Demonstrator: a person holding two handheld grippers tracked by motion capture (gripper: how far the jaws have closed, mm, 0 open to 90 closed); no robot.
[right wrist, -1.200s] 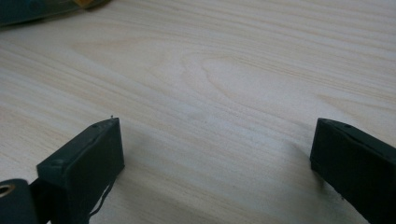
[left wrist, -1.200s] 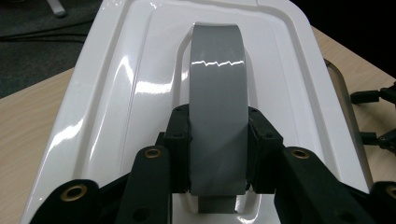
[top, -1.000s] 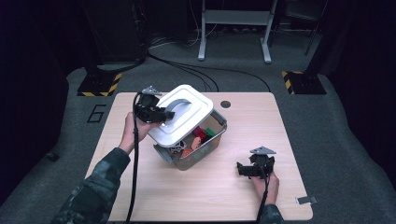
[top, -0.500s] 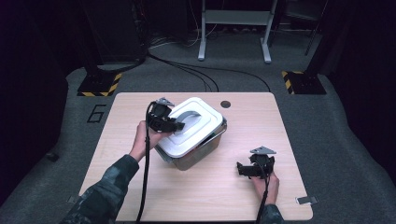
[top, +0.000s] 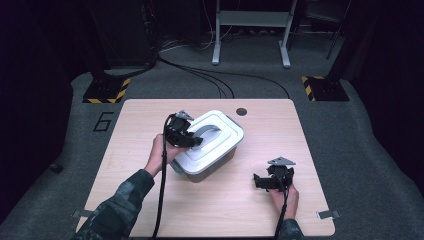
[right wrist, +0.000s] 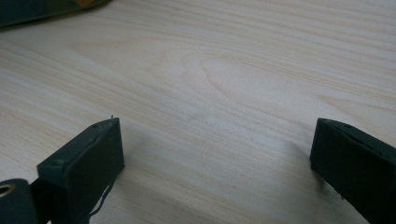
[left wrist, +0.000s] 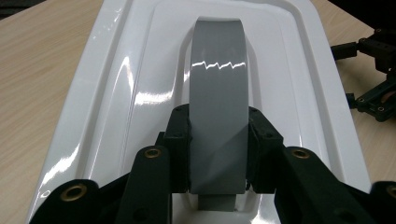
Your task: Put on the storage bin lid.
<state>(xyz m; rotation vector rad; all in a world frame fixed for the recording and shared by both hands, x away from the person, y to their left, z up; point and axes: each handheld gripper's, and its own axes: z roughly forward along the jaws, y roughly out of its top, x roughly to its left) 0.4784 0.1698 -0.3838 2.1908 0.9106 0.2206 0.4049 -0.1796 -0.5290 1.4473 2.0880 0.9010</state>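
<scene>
Nearest the person, the right gripper (top: 264, 181) rests low on the tabletop (top: 150, 200) at the near right, its fingers (right wrist: 84, 158) spread wide with nothing but bare wood between them; it lies well apart from the work.

Farther in, at the middle of the tabletop, the left gripper (top: 192, 142) is clamped on the grey handle (left wrist: 217, 93) of the white lid (top: 215, 140). In the left gripper view its fingers (left wrist: 180, 140) press on either side of the handle strap, which arches away from the camera along the lid's long axis. The lid now sits on the grey bin (top: 210, 167), apparently level on the rim. The bin's long axis runs diagonally, from near left to far right, and the left hand (top: 160, 152) comes at it from the near-left end, so the left hand is by far the nearer one.

A second ago the lid was tilted up over the open bin, with coloured contents showing beneath it; since then it has come down and covers the bin, so the contents are hidden. The right gripper has kept its place. The likely next step is to let go of the handle, drawing back along that same diagonal.
</scene>
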